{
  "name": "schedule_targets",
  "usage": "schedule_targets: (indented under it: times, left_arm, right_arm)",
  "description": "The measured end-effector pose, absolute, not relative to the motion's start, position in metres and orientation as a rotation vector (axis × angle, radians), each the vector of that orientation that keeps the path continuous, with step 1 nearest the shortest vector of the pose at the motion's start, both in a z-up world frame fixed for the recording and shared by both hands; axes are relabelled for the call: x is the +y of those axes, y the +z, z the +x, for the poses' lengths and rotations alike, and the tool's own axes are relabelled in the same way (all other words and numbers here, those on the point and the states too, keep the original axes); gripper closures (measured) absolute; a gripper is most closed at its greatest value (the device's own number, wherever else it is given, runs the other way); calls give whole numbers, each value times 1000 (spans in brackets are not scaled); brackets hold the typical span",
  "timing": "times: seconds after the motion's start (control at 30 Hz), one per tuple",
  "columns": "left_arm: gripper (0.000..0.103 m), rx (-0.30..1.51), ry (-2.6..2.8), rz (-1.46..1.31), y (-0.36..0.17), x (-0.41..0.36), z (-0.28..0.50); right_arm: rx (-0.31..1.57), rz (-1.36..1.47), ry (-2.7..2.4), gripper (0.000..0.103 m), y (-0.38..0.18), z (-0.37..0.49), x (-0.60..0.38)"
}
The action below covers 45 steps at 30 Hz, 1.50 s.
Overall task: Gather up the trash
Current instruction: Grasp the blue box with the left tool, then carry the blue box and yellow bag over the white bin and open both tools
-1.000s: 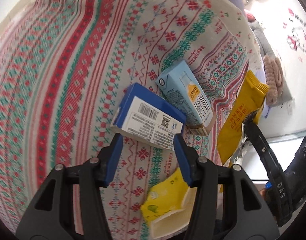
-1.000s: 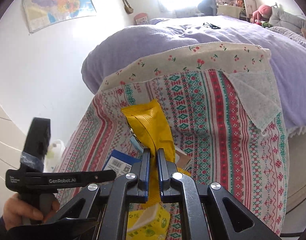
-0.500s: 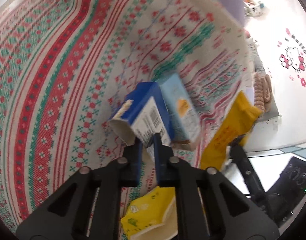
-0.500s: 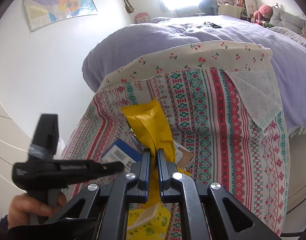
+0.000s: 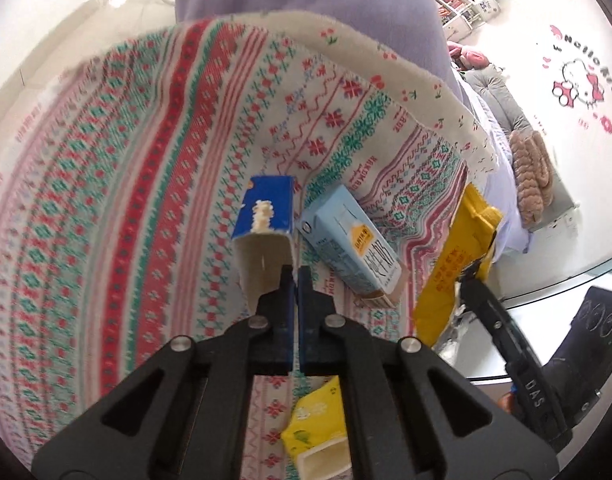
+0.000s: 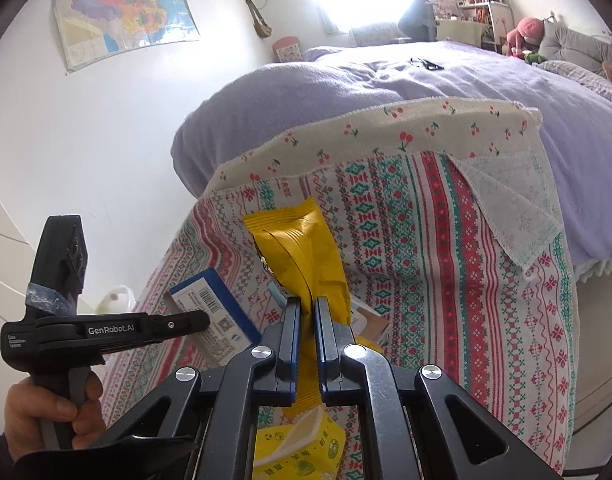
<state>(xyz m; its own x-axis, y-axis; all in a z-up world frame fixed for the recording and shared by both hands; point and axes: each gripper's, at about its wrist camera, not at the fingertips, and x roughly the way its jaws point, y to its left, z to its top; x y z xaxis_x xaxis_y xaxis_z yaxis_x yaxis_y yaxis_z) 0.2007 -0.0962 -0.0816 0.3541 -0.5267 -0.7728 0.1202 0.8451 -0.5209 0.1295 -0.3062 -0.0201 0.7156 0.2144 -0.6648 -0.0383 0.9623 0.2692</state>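
Note:
My left gripper (image 5: 294, 276) is shut on the open flap of a blue cardboard box (image 5: 266, 216) and holds it tilted up above the patterned cloth (image 5: 146, 184). The box also shows in the right wrist view (image 6: 214, 312). My right gripper (image 6: 307, 308) is shut on a yellow snack bag (image 6: 302, 256), held upright; the bag shows in the left wrist view (image 5: 453, 264) too. A light blue milk carton (image 5: 349, 240) lies on the cloth beside the box. A yellow drink carton (image 5: 317, 436) lies near the cloth's edge, below both grippers (image 6: 298, 448).
The cloth covers the foot of a bed with a purple blanket (image 6: 385, 92). A white wall (image 6: 106, 128) with a map (image 6: 122, 4) stands to the left. A dark device (image 5: 593, 340) sits low at the right of the left wrist view.
My left gripper closed on the blue box's flap and lifted it, tipping it from flat to on edge. The right gripper kept holding the yellow bag still.

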Motion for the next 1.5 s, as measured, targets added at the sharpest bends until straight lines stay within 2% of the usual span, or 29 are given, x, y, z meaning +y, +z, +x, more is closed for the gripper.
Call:
schedule_targets:
  times: [0.23,0.6,1.07,1.33,1.5]
  left_arm:
    - [102,1073,-411,-303,-62,-89,198]
    - [102,1055,-422,-290,-54,-64,193]
    - [102,1006,-382,-288,-41,-24,189]
    - [102,986,-337,-323,-35,15,192]
    - [102,965,-244,-370,-29,70,200]
  right_arm:
    - [771,222,134,95,-23,132,-298]
    - [754,199,144,95,-21,130,-287]
    - [712,115,278,95,-12,124,-208]
    - [694,103,364,95,-12,117,-169]
    - [670,75,421,95,-15,110,-136]
